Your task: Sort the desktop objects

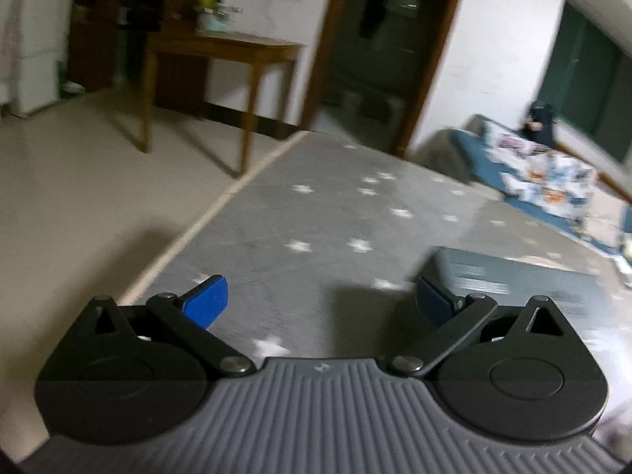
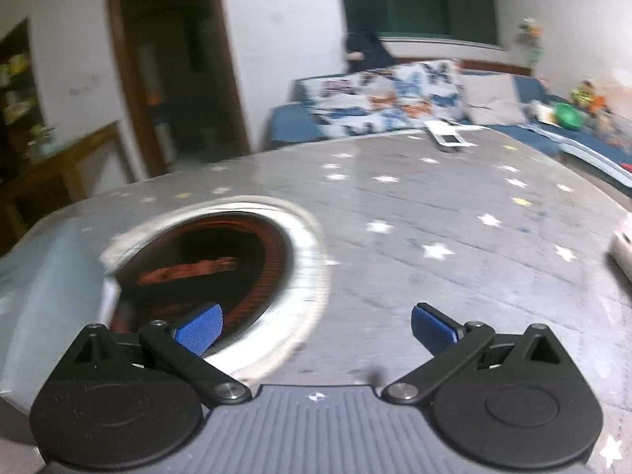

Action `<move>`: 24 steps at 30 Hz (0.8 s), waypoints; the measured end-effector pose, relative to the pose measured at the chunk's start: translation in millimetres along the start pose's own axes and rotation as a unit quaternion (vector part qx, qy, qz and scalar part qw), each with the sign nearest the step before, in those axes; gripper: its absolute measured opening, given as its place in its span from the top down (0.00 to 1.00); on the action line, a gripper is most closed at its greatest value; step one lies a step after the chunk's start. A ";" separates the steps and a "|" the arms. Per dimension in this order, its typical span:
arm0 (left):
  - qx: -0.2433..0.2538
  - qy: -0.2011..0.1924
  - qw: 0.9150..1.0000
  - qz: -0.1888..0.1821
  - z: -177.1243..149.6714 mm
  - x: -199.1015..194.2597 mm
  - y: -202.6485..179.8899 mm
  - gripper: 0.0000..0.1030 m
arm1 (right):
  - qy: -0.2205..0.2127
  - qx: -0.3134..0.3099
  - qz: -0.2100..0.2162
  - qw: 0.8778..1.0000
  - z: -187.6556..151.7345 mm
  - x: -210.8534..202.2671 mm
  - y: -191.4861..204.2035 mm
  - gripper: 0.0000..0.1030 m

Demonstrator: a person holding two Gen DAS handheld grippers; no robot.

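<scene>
My left gripper [image 1: 322,304] is open above the grey star-patterned table cover [image 1: 316,213], with nothing between its blue pads. A dark flat box or book [image 1: 521,276] lies just right of its right finger. My right gripper [image 2: 316,330] is open too and holds nothing. Its left finger hangs over a round opening [image 2: 209,268] in the table, rimmed in metal, with an orange glowing heater inside. A small white flat object [image 2: 448,136] lies at the table's far edge. Part of a white object [image 2: 624,251] shows at the right border. Both views are motion-blurred.
A wooden side table [image 1: 221,51] stands on the pale floor to the left, beside a dark doorway [image 1: 379,39]. A blue sofa with patterned cushions [image 2: 395,98] and toys runs behind the table. The table's left edge [image 1: 189,233] drops to the floor.
</scene>
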State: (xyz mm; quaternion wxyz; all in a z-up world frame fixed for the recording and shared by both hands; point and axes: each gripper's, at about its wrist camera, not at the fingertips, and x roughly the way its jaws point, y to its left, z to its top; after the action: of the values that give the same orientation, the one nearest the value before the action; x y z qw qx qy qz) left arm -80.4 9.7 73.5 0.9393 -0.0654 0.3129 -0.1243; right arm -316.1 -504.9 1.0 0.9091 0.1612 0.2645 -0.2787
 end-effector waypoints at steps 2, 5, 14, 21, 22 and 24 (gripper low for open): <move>0.003 -0.002 1.000 0.027 -2.6 14.6 4.2 0.02 | -0.002 0.013 -0.013 1.000 -1.9 8.7 -9.9 0.00; 0.016 0.005 0.999 0.040 -9.0 33.1 5.4 0.02 | -0.006 0.019 -0.035 0.999 -3.6 19.4 -15.7 0.00; 0.057 0.015 0.996 0.060 -20.1 62.9 1.7 0.02 | -0.012 0.042 -0.061 0.997 -8.8 36.2 -28.3 0.00; 0.077 0.026 0.994 0.068 -28.9 84.3 -1.5 0.02 | -0.010 0.067 -0.070 0.995 -7.5 38.5 -37.7 0.00; 0.081 0.027 0.994 0.068 -29.3 85.9 -2.3 0.00 | -0.010 0.067 -0.070 0.995 -7.4 39.1 -38.2 0.00; 0.086 0.028 0.994 0.067 -29.1 88.6 -3.2 0.00 | -0.010 0.067 -0.069 0.995 -7.0 40.4 -39.1 0.00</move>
State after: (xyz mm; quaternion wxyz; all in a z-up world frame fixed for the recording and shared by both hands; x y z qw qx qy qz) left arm -30.1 -19.0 0.4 0.9385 0.0397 0.3311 -0.0895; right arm -313.5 -549.8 -33.4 0.8775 0.2004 0.2462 -0.3596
